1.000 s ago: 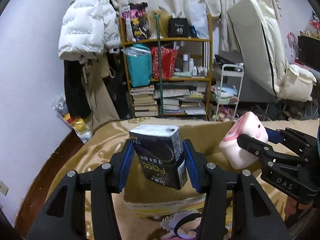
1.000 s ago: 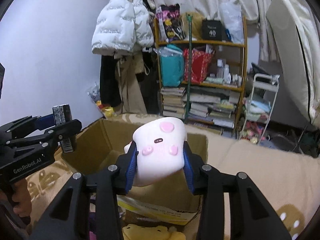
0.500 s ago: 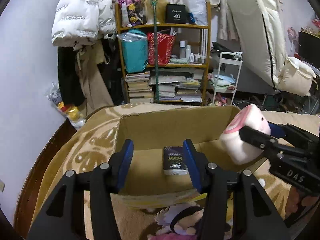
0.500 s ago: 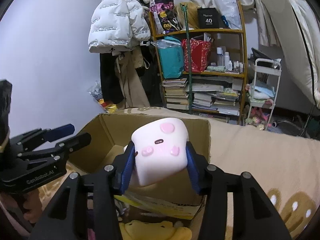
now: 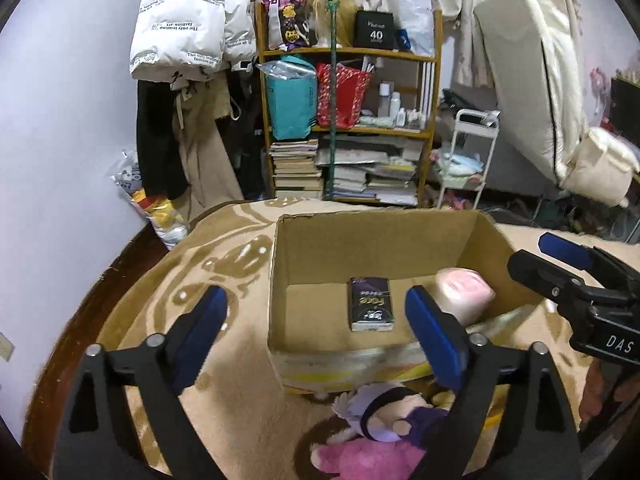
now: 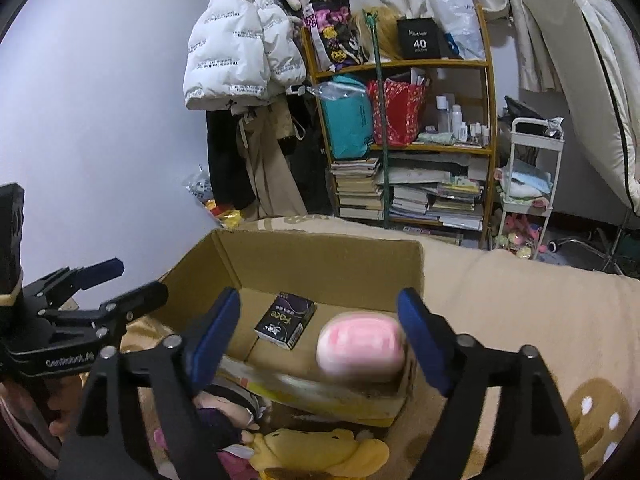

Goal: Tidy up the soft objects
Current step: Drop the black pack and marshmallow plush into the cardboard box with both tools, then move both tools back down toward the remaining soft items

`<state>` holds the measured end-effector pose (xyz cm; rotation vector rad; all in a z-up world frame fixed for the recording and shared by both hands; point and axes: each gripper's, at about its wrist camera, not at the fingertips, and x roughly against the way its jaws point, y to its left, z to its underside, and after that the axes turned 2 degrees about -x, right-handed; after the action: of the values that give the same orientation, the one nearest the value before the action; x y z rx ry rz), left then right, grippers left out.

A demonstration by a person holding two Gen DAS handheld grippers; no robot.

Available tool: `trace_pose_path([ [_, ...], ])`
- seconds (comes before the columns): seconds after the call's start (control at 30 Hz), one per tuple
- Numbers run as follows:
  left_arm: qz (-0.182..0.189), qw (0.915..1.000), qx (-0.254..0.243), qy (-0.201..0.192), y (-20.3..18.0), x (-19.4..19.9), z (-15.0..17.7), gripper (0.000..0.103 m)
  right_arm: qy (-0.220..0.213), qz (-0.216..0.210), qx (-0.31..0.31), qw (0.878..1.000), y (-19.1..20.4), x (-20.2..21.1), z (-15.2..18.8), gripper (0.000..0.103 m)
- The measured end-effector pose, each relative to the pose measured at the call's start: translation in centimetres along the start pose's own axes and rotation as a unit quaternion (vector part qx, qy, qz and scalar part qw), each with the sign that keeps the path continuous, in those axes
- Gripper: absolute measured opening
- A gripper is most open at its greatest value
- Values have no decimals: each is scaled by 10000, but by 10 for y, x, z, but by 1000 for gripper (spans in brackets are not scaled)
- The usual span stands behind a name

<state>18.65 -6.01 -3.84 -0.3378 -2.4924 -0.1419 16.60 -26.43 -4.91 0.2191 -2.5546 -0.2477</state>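
An open cardboard box (image 5: 304, 248) (image 6: 320, 258) stands on the beige blanket. A dark tissue pack (image 5: 370, 309) (image 6: 285, 325) lies flat on the box floor. A pink-and-white plush (image 5: 464, 294) (image 6: 362, 348) is blurred, inside the box at its right side. My left gripper (image 5: 316, 334) is open and empty, above the box's near wall. My right gripper (image 6: 320, 340) is open and empty, with the plush just beyond its fingers. It also shows in the left wrist view (image 5: 560, 260). The left gripper shows in the right wrist view (image 6: 116, 284).
A pink and purple doll (image 5: 380, 428) (image 6: 224, 412) and a yellow plush (image 6: 316, 456) lie on the blanket in front of the box. A cluttered bookshelf (image 5: 348, 128), hanging coats (image 5: 188, 80) and a white cart (image 5: 468, 156) stand behind.
The left gripper let go of the tissue pack, which now lies in the box. The right gripper opened and the pink plush dropped into the box. Both grippers opened wide.
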Motion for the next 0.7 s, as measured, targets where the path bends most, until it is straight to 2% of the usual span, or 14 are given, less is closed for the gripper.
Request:
trace_pose_path([
  [0.07, 121, 9999, 39, -10, 3, 5, 2, 98, -39, -26, -49, 10000, 1, 5, 0, 101],
  [0.1, 113, 9999, 45, -9, 4, 7, 3, 98, -52, -38, -85, 9999, 1, 8, 0, 103],
  [0.4, -72, 9998, 81, 176, 8, 33, 20, 99, 53, -60, -290, 9995, 0, 40, 5, 103],
  [0.57, -189, 9997, 172, 59, 9, 61, 29, 99, 128, -112, -272, 9995, 9, 60, 8, 103],
  [0.7, -214, 9995, 203, 142, 9, 75, 36, 99, 188, -163, -355, 9991, 16, 78, 17, 103],
])
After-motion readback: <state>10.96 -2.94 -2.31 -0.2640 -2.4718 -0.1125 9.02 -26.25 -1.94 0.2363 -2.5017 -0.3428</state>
